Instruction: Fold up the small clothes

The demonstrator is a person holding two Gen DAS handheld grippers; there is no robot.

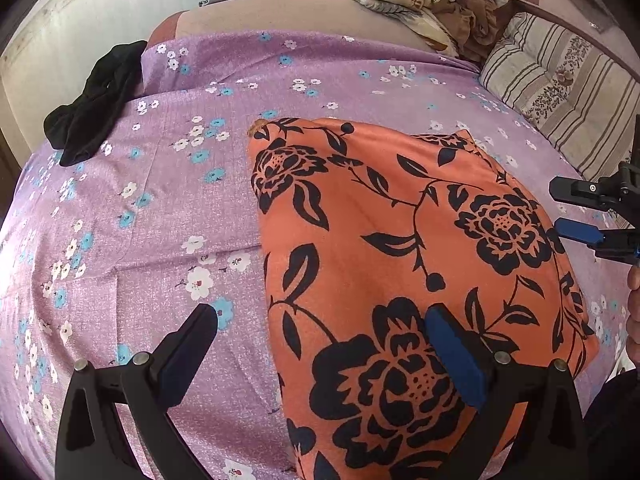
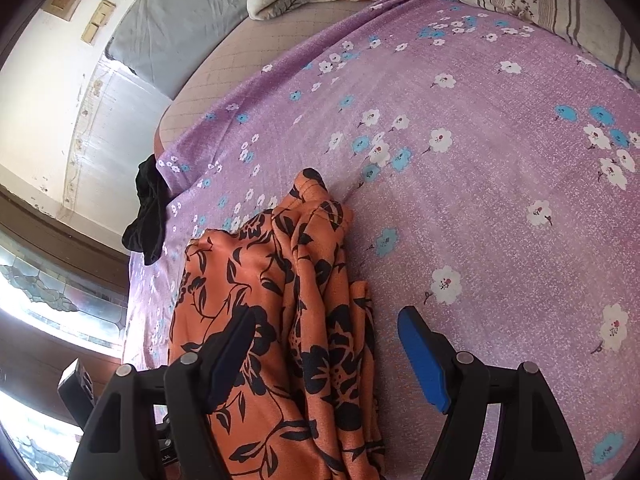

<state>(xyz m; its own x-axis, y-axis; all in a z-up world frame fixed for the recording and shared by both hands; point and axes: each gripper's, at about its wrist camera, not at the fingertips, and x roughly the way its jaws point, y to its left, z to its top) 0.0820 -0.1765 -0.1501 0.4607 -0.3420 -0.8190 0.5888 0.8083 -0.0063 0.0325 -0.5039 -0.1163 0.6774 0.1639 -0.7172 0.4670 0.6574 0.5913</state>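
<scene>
orange floral garment [image 1: 400, 248]: folded flat on purple floral sheet [image 1: 160, 208], near edge cut off by frame. left gripper [image 1: 320, 344]: fingers spread wide, straddling garment's left border, holding nothing. right gripper [image 2: 326, 340]: fingers wide over bunched right edge, empty. black cloth [image 1: 96, 108]: at sheet's far-left edge, well apart. striped pillow [image 1: 560, 92]: far right.

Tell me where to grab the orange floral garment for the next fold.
Grip the orange, black-flowered fabric garment at its bunched right edge, probably coming from the bare purple floral bedsheet on the right. The layers stack into ridges there, under the open right claw; elsewhere it lies flat.
</scene>
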